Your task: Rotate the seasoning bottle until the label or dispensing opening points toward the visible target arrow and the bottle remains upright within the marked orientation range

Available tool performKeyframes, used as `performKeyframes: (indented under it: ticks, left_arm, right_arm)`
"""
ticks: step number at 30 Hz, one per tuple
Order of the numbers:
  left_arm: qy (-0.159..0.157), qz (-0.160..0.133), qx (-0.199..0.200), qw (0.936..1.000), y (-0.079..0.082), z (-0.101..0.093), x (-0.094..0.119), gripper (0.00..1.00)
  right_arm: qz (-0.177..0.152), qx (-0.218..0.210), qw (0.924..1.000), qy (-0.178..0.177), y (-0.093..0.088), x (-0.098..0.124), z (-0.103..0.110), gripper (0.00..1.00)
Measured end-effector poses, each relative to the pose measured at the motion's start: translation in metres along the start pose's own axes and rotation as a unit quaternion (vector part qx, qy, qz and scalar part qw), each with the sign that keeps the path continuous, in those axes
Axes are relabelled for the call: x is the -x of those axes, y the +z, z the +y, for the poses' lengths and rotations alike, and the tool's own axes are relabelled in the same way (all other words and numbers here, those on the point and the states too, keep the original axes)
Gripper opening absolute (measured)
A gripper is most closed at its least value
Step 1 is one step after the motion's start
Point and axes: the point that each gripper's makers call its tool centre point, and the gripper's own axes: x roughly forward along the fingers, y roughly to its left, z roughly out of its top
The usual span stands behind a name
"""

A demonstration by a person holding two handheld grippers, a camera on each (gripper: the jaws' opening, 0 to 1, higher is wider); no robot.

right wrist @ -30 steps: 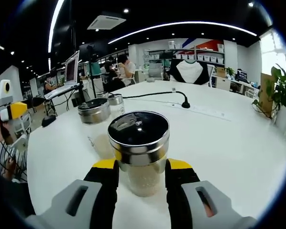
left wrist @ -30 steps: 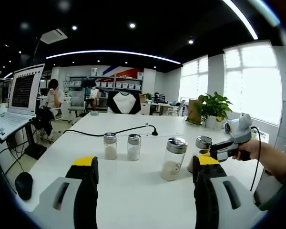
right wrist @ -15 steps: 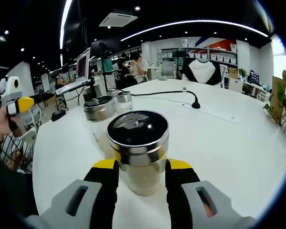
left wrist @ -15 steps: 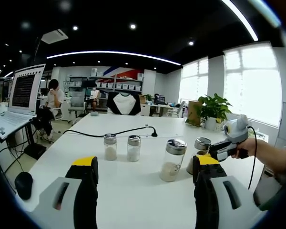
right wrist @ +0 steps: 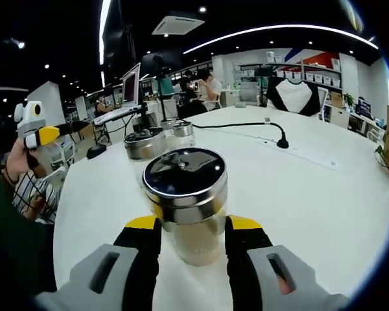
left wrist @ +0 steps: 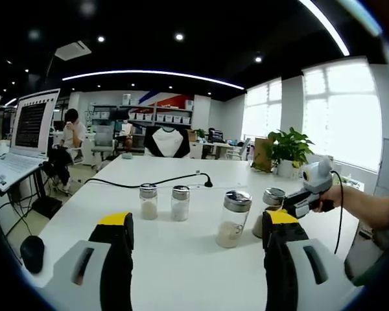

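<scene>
Four glass shakers stand on your white table (left wrist: pixel 181 259). Your right gripper (right wrist: pixel 193 234) clamps the seasoning bottle (right wrist: pixel 187 204) upright between its jaws at 6 o'clock in its view. Your left gripper (left wrist: pixel 198 238) hangs wide open, holding nothing.

4 shakers (left wrist: pixel 181 203) stand on the white table (left wrist: pixel 181 259) beyond the spread left gripper (left wrist: pixel 198 243)

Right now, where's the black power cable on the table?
In the left gripper view, the black power cable snakes across the white table behind the two small shakers, ending at a plug near the table's middle.
</scene>
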Motion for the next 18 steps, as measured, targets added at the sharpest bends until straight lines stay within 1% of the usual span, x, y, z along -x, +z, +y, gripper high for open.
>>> performKeyframes:
  ticks: [9,18]
  left_arm:
    - [-0.005,0.003,-0.002,1.0000,-0.0004,-0.0036,-0.0005,0.86]
    - [-0.001,0.004,0.002,1.0000,-0.0009,-0.0010,0.0012,0.86]
  right_arm:
    - [-0.005,0.008,0.9997,0.021,-0.0003,0.0001,0.0018,0.38]
    - [-0.013,0.000,0.9998,0.018,-0.0001,0.0005,0.0021,0.39]
